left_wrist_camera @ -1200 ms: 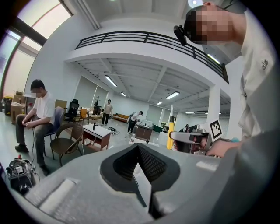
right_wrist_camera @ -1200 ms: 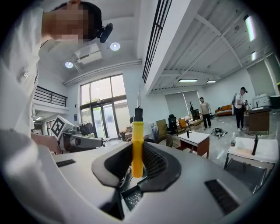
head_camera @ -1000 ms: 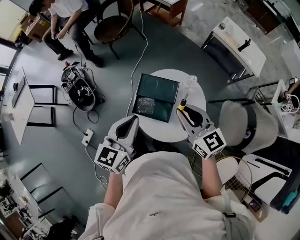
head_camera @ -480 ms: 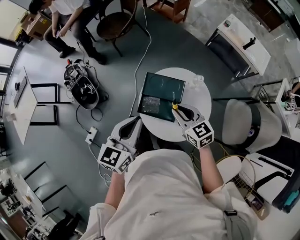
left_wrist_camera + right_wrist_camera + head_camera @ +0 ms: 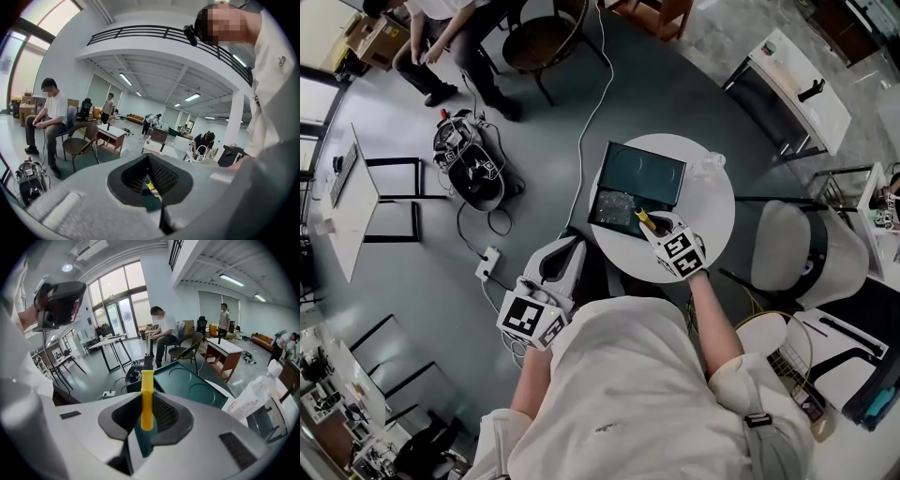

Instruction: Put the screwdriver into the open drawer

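The screwdriver has a yellow handle [image 5: 146,401] and a dark shaft that points up and away. My right gripper [image 5: 148,416] is shut on that handle. In the head view the right gripper [image 5: 651,226] holds the screwdriver [image 5: 643,220] at the near right corner of the dark green drawer unit [image 5: 639,171] on the round white table [image 5: 712,220]. The pulled-out drawer [image 5: 602,220] holds a clear plastic bag [image 5: 615,204]. My left gripper [image 5: 565,246] hangs left of the table, shut and empty. In its own view the left gripper [image 5: 153,177] shows closed jaws.
A crumpled clear plastic item [image 5: 710,166] lies on the table's far right side. A white chair [image 5: 792,253] stands to the right. On the floor at the left are a power strip [image 5: 489,266], cables and black equipment [image 5: 472,174]. A seated person [image 5: 441,33] and a brown chair [image 5: 542,39] are farther off.
My right gripper has carried the screwdriver leftward and forward across the table, up to the drawer's near right corner. The left gripper has hardly moved.
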A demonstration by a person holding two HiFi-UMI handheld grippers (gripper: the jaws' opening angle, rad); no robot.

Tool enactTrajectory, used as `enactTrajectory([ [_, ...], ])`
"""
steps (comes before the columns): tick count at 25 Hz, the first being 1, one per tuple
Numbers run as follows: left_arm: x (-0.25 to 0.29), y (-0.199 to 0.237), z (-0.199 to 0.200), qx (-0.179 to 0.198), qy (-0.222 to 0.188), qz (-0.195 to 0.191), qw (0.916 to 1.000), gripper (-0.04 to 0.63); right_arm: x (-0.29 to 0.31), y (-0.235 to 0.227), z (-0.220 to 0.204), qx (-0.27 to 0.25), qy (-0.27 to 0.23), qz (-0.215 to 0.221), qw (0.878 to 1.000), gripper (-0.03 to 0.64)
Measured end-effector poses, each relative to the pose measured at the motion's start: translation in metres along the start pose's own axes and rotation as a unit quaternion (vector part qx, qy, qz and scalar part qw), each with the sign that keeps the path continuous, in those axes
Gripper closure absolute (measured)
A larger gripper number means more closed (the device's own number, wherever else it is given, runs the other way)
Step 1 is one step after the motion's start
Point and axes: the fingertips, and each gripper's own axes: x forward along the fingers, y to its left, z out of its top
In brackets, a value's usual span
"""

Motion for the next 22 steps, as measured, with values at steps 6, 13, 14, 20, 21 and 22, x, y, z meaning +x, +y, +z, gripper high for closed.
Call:
enactTrajectory([
  [6,-0.008,0.01,-0.003,-0.005,0.01,0.005,0.9999,0.586,0.047,0.003,-0.044,0.008,0.078,0.019,0.997,0.541],
  [13,-0.016,0.018,-0.01,-0.008,0.018,0.01,0.9997,0.586,0.073,0.005,-0.085,-0.011,0.175,0.031,0.984,0.541],
  [14,-0.017,0.019,-0.01,-0.008,0.019,0.012,0.9997,0.586,0.076,0.004,-0.088,-0.01,0.182,0.028,0.983,0.541],
  [20,-0.024,0.023,-0.012,-0.012,0.021,0.019,0.9995,0.586,0.09,0.001,-0.094,-0.01,0.213,0.03,0.976,0.54],
  [21,-0.026,0.024,-0.013,-0.012,0.022,0.019,0.9995,0.586,0.094,0.0,-0.096,-0.009,0.217,0.028,0.976,0.54],
  [22,-0.028,0.025,-0.014,-0.012,0.022,0.021,0.9995,0.586,0.097,-0.002,-0.097,-0.009,0.221,0.025,0.975,0.54],
])
